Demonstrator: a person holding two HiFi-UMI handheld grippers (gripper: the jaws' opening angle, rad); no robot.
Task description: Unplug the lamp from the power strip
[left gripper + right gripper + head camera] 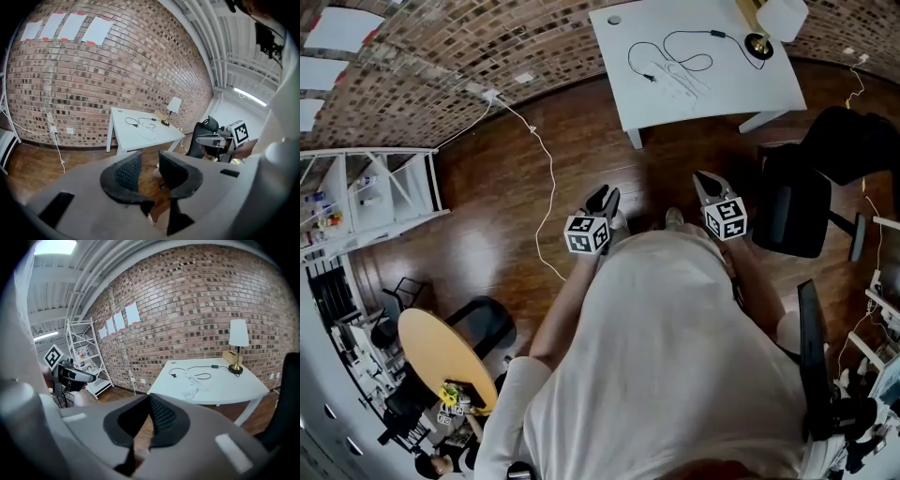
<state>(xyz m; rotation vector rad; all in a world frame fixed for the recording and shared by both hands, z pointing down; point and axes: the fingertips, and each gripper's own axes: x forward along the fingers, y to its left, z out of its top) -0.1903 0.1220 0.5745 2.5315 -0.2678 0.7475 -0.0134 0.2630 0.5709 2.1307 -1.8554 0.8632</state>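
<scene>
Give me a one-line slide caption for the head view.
Person holds left tool and right tool, facing white table with lamp and black cord.

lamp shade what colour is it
White. The lamp shade shows best in the right gripper view, against the brick wall.

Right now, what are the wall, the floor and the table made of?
Wall: rough red-brown brick, mortar lines showing. Floor: probably glossy dark wood, plank lines and reflections. Table: smooth matte white top, maybe painted wood or laminate.
</scene>
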